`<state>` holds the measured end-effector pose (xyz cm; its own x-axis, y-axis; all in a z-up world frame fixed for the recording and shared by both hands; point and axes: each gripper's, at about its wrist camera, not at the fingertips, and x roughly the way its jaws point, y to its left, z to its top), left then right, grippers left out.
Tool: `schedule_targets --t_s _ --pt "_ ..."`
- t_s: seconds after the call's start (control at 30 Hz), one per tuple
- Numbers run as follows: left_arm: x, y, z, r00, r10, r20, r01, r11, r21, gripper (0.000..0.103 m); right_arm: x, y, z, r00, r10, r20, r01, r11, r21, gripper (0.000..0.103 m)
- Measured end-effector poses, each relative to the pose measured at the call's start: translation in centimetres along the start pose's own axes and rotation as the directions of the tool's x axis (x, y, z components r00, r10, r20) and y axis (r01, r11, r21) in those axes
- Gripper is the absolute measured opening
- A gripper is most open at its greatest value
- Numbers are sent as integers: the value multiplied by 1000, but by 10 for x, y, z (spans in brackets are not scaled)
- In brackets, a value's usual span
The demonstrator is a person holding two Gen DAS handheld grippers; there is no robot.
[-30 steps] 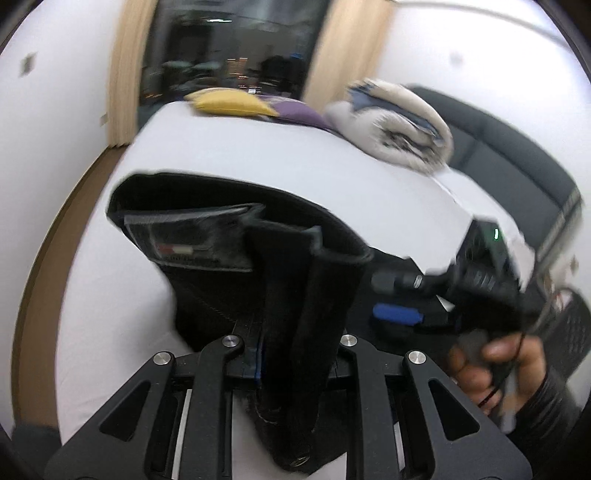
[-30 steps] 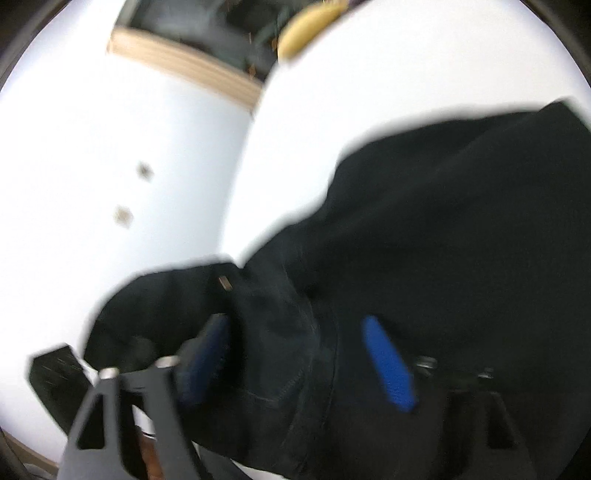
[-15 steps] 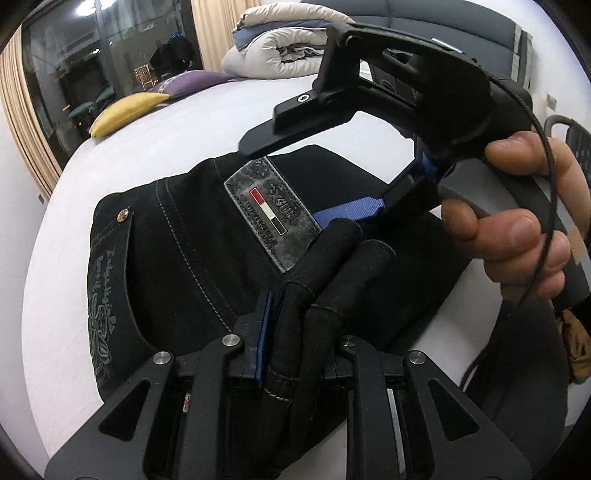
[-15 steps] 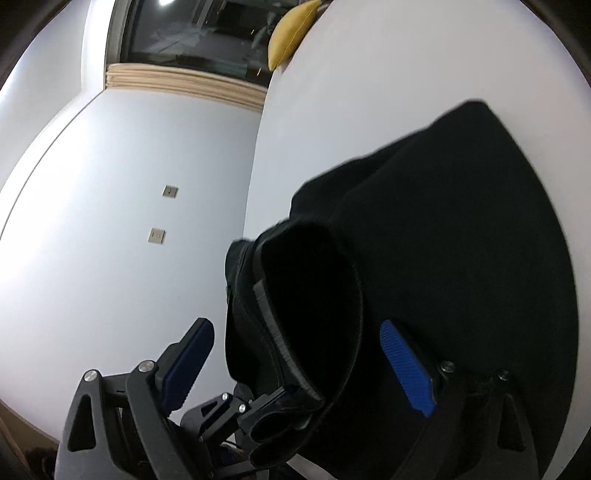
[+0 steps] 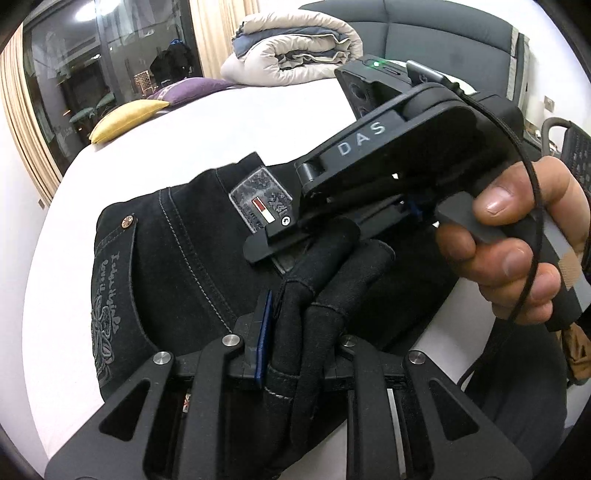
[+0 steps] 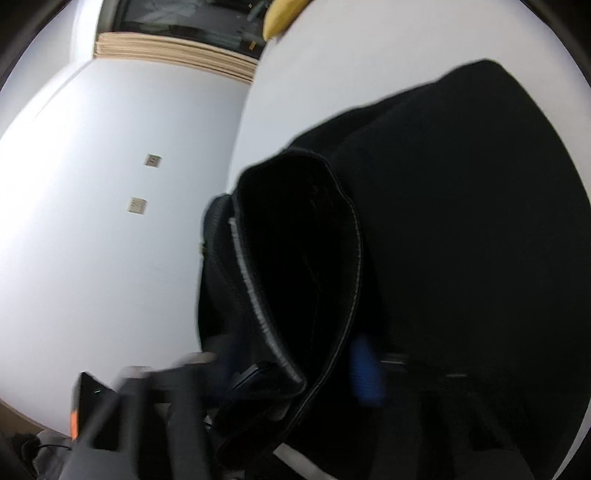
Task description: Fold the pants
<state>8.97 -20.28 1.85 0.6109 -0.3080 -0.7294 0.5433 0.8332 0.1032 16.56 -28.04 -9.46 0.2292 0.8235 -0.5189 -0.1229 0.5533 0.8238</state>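
Bed: a white bed (image 5: 229, 122) fills most of the left wrist view and carries everything else.
Landmark: the black pants (image 5: 177, 236) lie on the bed, back pocket, rivet and a grey waist patch (image 5: 260, 197) facing up.
Beyond the pants: a yellow cushion (image 5: 125, 118) and a purple cushion (image 5: 188, 88) lie at the far edge of the bed; a rolled duvet (image 5: 295, 48) lies farther back, beside a dark grey headboard (image 5: 443, 26).
Room: a dark window (image 5: 107, 70) with beige curtains stands past the cushions; a white wall (image 6: 92, 206) with two small plates shows in the right wrist view.
Left gripper: the left gripper (image 5: 291, 328) sits at the near edge of the pants, its jaws closed on a bunched roll of black fabric that rises between them.
Right hand: the right hand (image 5: 524, 243) wraps the handle to the right of the pants, thumb on top, a black cable crossing the fingers.
Right gripper: the right gripper (image 5: 295, 225) reaches over the waist patch, tip low above the fabric; in its own blurred view a hemmed fold of the pants (image 6: 295, 277) stands between the blue pads (image 6: 364, 373), but I cannot tell whether they clamp it.
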Motion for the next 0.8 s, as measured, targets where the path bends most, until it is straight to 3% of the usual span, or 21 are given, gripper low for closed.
schedule_targets --t_s 0.13,0.5,0.8 --pt "-2 -3 7 1000 -12 10 11 1000 25 17 -10 4 1 998 -44 37 45 998 -38 19" --pt "20 -56 46 996 -80 28 75 986 150 18 -75 -9 20 979 -144 141 157 984 -82 16" --pt "46 -63 39 994 -100 -35 105 975 196 18 -84 -46 17 976 -114 188 118 993 -9 16"
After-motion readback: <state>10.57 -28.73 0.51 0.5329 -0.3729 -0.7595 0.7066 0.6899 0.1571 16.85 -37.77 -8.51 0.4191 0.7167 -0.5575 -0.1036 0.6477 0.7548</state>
